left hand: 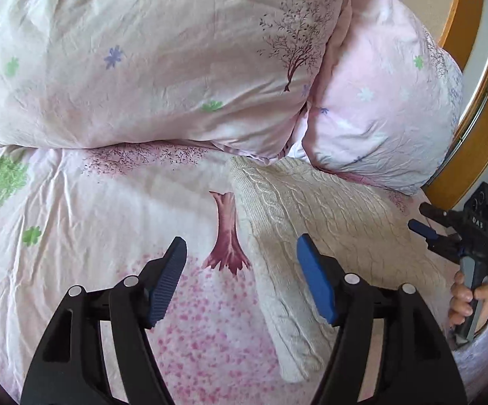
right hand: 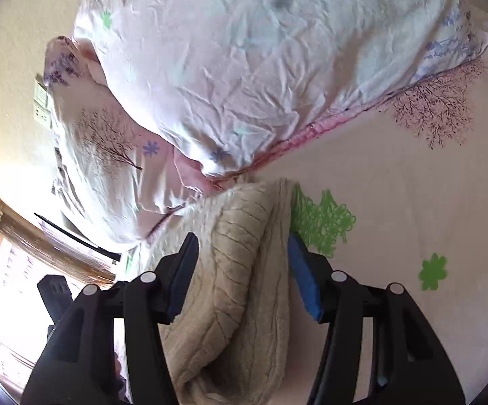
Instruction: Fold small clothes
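Observation:
A cream cable-knit sweater (left hand: 318,222) lies folded on the pink printed bedsheet (left hand: 92,209). My left gripper (left hand: 242,280) is open and empty, above the sweater's left edge. My right gripper (left hand: 422,222) shows at the far right of the left wrist view, held in a hand beside the sweater. In the right wrist view the right gripper (right hand: 242,270) is open, its fingers straddling the folded sweater (right hand: 240,270) without closing on it. The sweater's folded edge runs between the blue pads (right hand: 303,280).
Two large pillows (left hand: 149,54) in pale flowered covers lie at the head of the bed, touching the sweater's far end. A wooden bed frame (left hand: 480,108) curves at the right. A bright window (right hand: 10,300) is on the left of the right wrist view.

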